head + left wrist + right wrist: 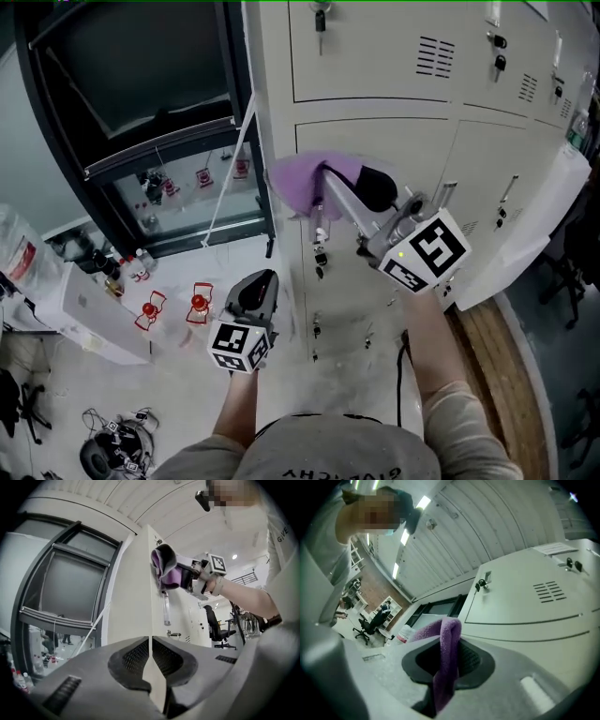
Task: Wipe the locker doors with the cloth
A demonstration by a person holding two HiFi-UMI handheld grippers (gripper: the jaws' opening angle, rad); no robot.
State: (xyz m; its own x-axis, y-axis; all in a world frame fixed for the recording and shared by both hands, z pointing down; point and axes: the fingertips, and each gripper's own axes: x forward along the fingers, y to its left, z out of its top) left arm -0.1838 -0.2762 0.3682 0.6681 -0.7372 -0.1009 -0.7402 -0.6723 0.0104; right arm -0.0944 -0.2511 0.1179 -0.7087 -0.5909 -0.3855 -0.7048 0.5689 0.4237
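while the right tool (330, 187) grips a purple cloth (302, 180) tight between its jaws, the cloth sits against the upper left corner of a pale locker door (384, 155), by the lockers' left edge. the left tool (261, 281) hangs lower and further left, apart from the lockers, its jaws all but closed on nothing. a key (320, 17) sits in the door above.

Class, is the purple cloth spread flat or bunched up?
Bunched: the cloth is pinched folded in the right gripper, a wad against the locker door.
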